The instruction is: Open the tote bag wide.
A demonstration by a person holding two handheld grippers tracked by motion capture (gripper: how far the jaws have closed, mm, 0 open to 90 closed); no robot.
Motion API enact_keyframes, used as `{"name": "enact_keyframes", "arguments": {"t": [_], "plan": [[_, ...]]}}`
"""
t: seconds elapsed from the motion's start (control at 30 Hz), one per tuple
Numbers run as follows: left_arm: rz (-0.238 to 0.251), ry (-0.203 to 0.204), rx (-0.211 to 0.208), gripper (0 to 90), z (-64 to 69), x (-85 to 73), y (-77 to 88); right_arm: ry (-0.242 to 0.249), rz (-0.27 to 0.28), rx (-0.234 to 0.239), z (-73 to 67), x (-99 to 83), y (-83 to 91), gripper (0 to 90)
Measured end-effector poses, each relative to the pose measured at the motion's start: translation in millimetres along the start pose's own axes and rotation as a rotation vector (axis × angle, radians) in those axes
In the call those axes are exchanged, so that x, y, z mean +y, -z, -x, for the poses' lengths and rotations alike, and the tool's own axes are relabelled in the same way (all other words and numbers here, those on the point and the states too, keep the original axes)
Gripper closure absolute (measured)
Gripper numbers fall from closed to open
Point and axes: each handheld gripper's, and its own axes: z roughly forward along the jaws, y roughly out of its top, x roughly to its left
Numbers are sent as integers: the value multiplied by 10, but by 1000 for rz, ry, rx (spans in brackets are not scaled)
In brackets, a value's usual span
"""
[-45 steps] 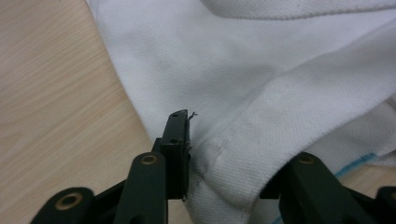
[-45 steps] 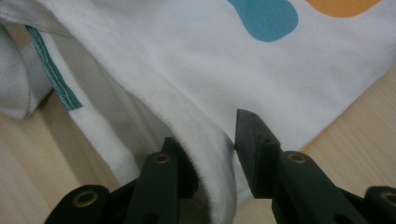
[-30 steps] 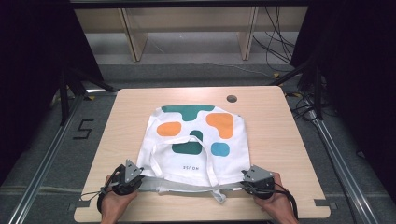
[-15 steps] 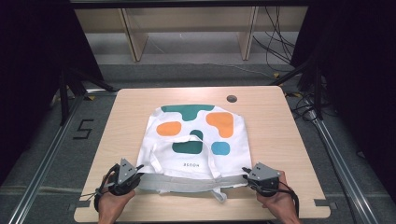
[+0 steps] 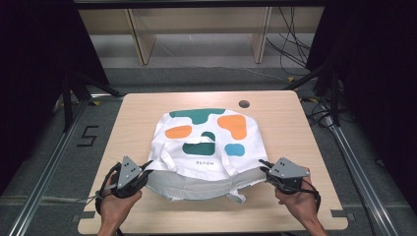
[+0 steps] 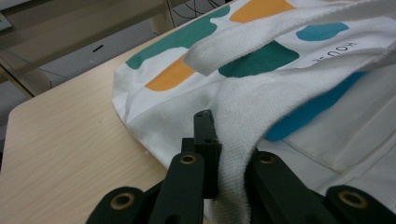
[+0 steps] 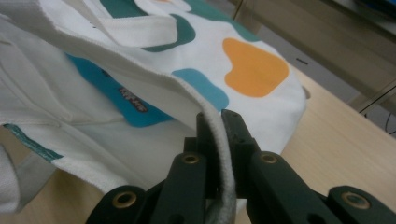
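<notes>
Both the left gripper [image 5: 146, 166] and right gripper [image 5: 263, 166] clamped the tote bag's [image 5: 206, 137] upper rim at the table's [image 5: 137, 108] near edge, mid-lift; next, opening it evenly

Cloth bag [image 5: 206, 142] lies on the desk [image 5: 295, 128], centred left to right, its mouth toward the near edge. Left tool [image 5: 146, 167] sits at the bag's near-left corner, gripping the upper mouth edge; right tool [image 5: 263, 169] at the near-right corner, clamped on the same edge. Upper layer is raised off the lower layer between them. One strap [image 5: 204, 142] lies on top of the bag; another [image 5: 236, 195] trails near the near edge. Shelf unit [image 5: 196, 24] stands beyond the desk's far side.
</notes>
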Motion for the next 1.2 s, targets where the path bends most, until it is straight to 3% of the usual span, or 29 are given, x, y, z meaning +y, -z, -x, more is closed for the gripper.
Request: {"name": "enact_keyframes", "arguments": {"t": [0.1, 0.2, 0.33, 0.4, 0.7, 0.87, 0.93, 1.03, 1.1, 1.2], "plan": [[32, 9, 1, 870, -21, 111, 23, 63, 14, -50, 74, 120, 46, 881], [72, 10, 6, 870, -44, 243, 93, 77, 35, -86, 172, 259, 141, 883], [113, -19, 15, 870, -38, 427, 190, 105, 72, -144, 301, 415, 280, 884], [135, -50, 30, 870, -39, 540, 245, 157, 81, -169, 345, 525, 368, 885], [246, -113, 68, 872, -44, 962, 537, 212, 129, -196, 549, 989, 776, 886], [321, -99, 40, 872, -47, 1130, 717, 240, 157, -190, 587, 1185, 1001, 886], [345, -126, 50, 872, -45, 1214, 766, 245, 160, -188, 599, 1247, 1094, 886], [354, -83, 30, 872, -80, 1274, 700, 228, 173, -189, 659, 1294, 1132, 886], [357, -62, 24, 871, -122, 1256, 573, 215, 165, -191, 706, 1270, 1078, 886], [330, -30, -15, 869, -213, 1197, 425, 196, 147, -180, 778, 1204, 946, 885]]}}
